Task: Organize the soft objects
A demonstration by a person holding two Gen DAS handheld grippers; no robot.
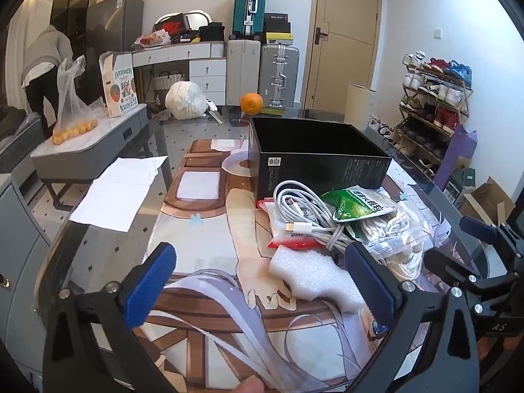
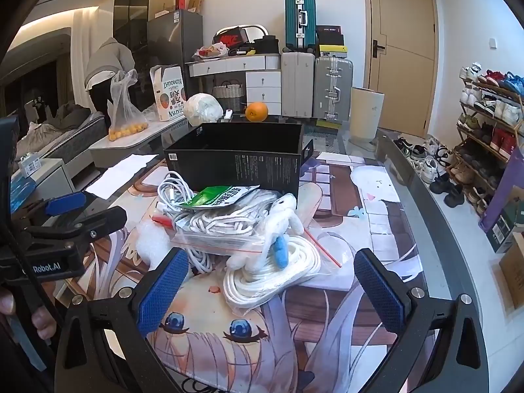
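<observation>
Soft objects lie heaped in the middle of the bench (image 2: 425, 229), on an anime-print mat, between both grippers and an open black box. Nearest the left gripper (image 1: 262, 288), whose blue-padded jaws are spread wide with nothing between them, is a white foam block (image 1: 314, 275), lying just ahead of the right-hand pad. Nearest the right gripper (image 2: 271, 291), likewise spread apart and gripping nothing, sits a coil of white rope in a clear bag (image 2: 271, 275). A small white plush toy (image 2: 278, 226) with a blue part lies draped over that coil. Behind it rests a zip bag of white cord (image 2: 222, 226) with a red seal strip, and a green packet (image 2: 219, 198) lies on top of that bag. To the left of the packet is a bundle of white charging cable (image 1: 304, 209), touching the bag. Just beyond the heap stands the black box (image 2: 235, 160), its top open toward the cameras. At the far edge of the bench sit an orange (image 2: 256, 111) and a white wrapped bundle (image 2: 203, 108), well apart from the heap.
</observation>
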